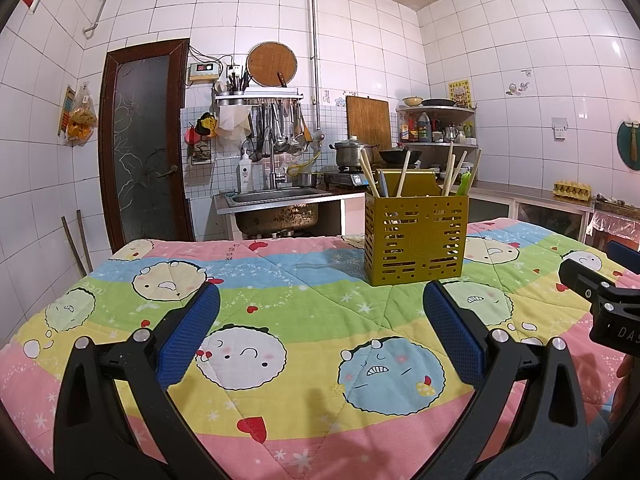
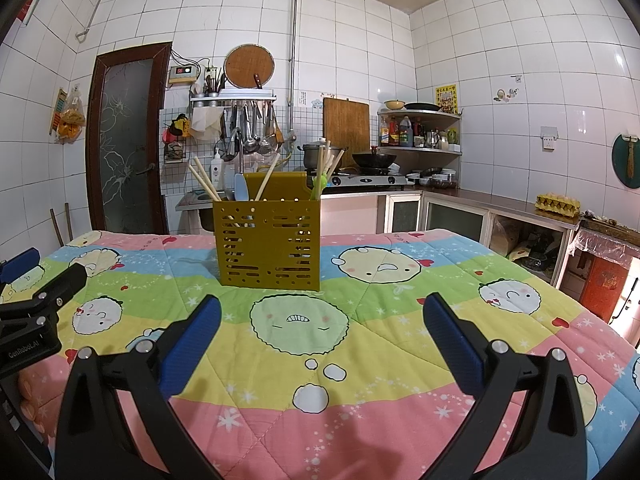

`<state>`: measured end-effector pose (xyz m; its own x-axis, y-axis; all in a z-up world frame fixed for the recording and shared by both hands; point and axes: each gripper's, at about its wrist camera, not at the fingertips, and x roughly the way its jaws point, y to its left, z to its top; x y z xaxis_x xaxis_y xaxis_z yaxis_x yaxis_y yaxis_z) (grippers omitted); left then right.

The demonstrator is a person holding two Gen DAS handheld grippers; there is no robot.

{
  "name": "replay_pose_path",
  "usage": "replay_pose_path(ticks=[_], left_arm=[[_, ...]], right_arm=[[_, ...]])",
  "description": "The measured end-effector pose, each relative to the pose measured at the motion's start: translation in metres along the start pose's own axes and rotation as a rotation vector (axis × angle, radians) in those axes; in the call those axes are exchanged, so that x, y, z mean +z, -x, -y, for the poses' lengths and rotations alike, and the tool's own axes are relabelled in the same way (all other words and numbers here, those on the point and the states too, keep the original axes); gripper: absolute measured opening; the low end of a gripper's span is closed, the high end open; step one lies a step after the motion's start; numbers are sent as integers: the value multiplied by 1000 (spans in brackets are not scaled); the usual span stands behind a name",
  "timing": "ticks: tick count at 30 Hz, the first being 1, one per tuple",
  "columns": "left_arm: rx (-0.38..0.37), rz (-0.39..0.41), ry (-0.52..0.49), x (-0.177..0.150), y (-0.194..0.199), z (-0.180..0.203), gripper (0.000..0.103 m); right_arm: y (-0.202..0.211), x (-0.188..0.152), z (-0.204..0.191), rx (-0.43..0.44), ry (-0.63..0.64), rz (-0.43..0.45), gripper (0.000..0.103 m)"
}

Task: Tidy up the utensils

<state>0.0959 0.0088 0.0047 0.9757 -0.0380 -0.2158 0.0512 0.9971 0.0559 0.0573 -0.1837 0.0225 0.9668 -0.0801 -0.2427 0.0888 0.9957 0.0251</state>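
- Two views cover this moment; start with the left wrist view. Your left gripper (image 1: 322, 304) hovers over the quilted cloth (image 1: 280, 292) on the worktop, jaws spread wide, nothing between them.
- The yellow utensil holder (image 1: 416, 238) stands upright ahead and slightly right of the left gripper, well apart from it. Chopsticks (image 1: 369, 174), a green utensil (image 1: 464, 184) and a pale blue one lean out of its top.
- Your right gripper (image 1: 588, 280) shows at the right edge of this view, beside the holder and clear of it.
- In the right wrist view, the right gripper (image 2: 322, 306) also hangs above the cloth, jaws spread and empty. The holder (image 2: 268, 244) sits ahead and left of centre; the chopsticks (image 2: 204, 186) fan outward on both sides.
- No loose utensil lies on the cloth in either view. The sorting step appears finished or not yet begun; you cannot tell which.
- Handling, as a judgement: the chopsticks look light, stiff, thin and smooth, so they may roll or slide between the pads. Grip each on the exposed shaft just above the holder rim, across its width.
- The holder looks like light perforated plastic and may tip or skid on the soft quilt. Steady it with one gripper at a side wall before pulling anything out.
- The green utensil looks softer. Pinch its neck, not its tip.
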Motion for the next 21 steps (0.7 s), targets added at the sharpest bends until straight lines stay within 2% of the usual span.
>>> replay_pose_path(ticks=[21], left_arm=[[5,-3,2,-1,1,0,98]], right_arm=[[-1,1,1,-4,4,1,99]])
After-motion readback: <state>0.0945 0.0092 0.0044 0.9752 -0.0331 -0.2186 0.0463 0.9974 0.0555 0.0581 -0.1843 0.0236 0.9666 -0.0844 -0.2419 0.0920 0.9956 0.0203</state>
